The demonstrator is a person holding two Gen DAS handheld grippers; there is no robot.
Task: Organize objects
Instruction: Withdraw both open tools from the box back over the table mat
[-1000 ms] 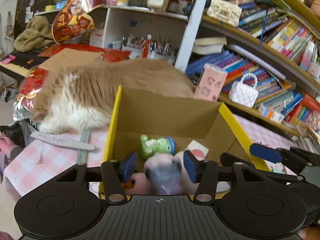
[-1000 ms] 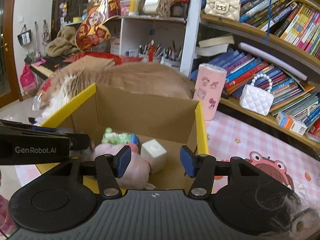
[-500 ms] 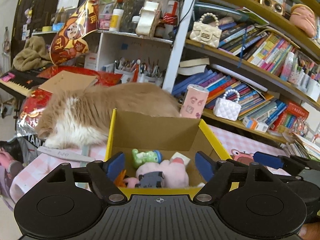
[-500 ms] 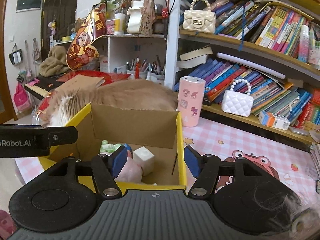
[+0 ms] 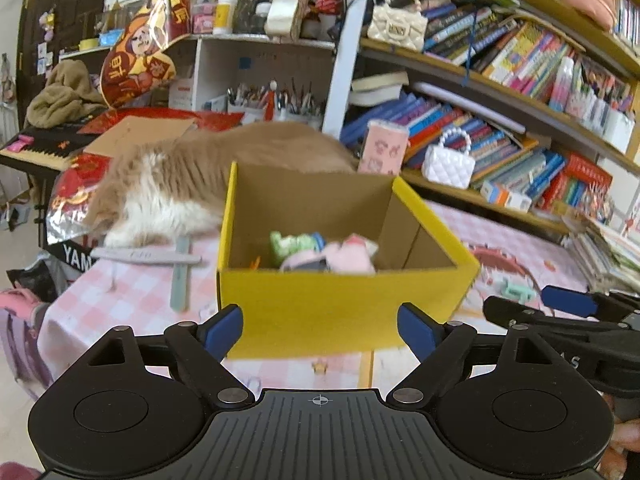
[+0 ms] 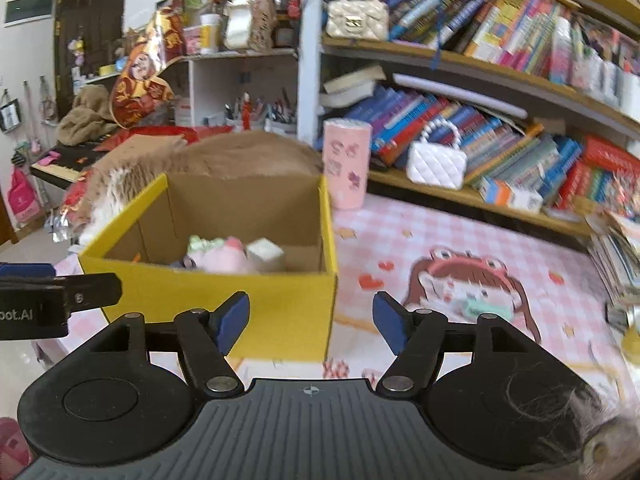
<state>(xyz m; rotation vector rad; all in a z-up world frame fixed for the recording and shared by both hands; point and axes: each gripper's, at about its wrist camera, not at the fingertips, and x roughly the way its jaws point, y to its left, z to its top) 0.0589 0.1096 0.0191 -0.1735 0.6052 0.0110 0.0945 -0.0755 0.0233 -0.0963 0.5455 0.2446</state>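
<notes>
A yellow cardboard box point(image 5: 344, 308) stands open on the pink checked tablecloth; it also shows in the right wrist view point(image 6: 224, 300). Inside lie a pink plush toy point(image 5: 344, 258), a green figure point(image 5: 294, 242) and a white cube point(image 6: 266, 254). My left gripper point(image 5: 320, 330) is open and empty, just in front of the box. My right gripper point(image 6: 310, 322) is open and empty, in front of the box's right corner. A small teal toy point(image 6: 486, 310) lies on the cloth to the right of the box.
A fluffy orange-and-white cat point(image 5: 192, 176) lies behind the box. A pink canister point(image 6: 346, 164) and a white handbag point(image 6: 436, 162) stand by the bookshelves. Flat sticks point(image 5: 180, 264) lie left of the box. Stacked books point(image 6: 616, 248) sit at the right.
Both grippers have pulled back out of the box toward me. The left jaws opened wider and left the pink plush in the box.
</notes>
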